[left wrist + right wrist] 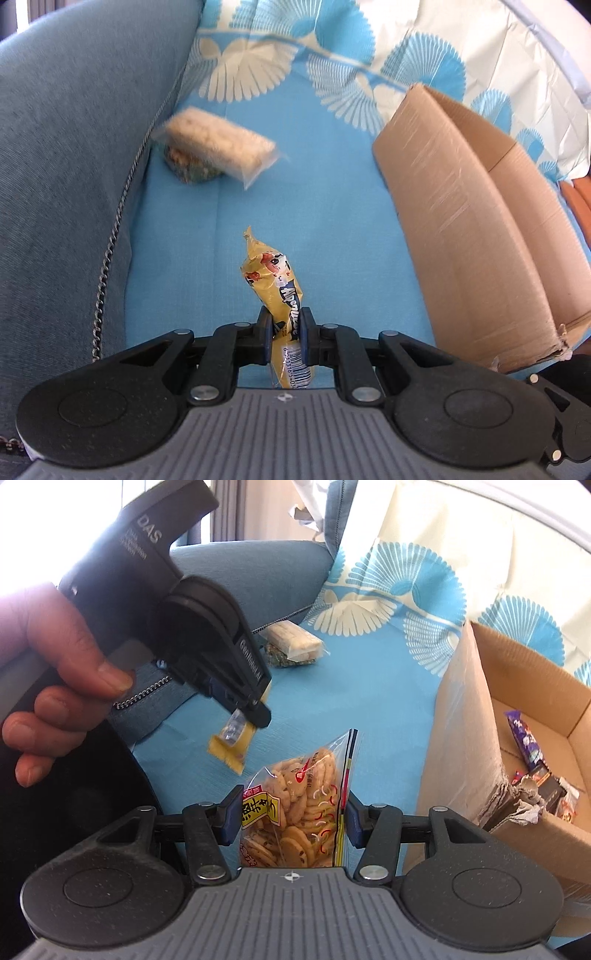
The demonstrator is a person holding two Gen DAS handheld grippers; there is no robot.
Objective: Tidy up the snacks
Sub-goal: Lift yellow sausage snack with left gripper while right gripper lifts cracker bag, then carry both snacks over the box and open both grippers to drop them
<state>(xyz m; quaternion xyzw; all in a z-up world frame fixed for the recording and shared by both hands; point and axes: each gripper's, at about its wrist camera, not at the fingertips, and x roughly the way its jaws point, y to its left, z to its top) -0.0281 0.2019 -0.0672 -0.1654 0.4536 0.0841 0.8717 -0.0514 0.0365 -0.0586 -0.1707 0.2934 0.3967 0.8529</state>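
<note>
My left gripper (pixel 285 332) is shut on a yellow snack packet (pixel 275 275) and holds it above the blue cloth. In the right wrist view the left gripper (pixel 255 705) hangs at upper left with the yellow packet (pixel 231 746) in its jaws. My right gripper (pixel 291 821) is shut on a clear bag of round crackers (pixel 299 805). A cardboard box (pixel 461 221) stands to the right; it (pixel 458 716) holds several wrapped snacks (pixel 526 744). A pale wafer pack (pixel 221 142) lies on a dark snack by the sofa arm.
A blue cloth (pixel 314 206) with a fan pattern covers the seat. A grey-blue sofa arm (pixel 74 147) with a metal chain (pixel 110 240) rises on the left. A pale patterned cushion (pixel 498 55) stands behind the box.
</note>
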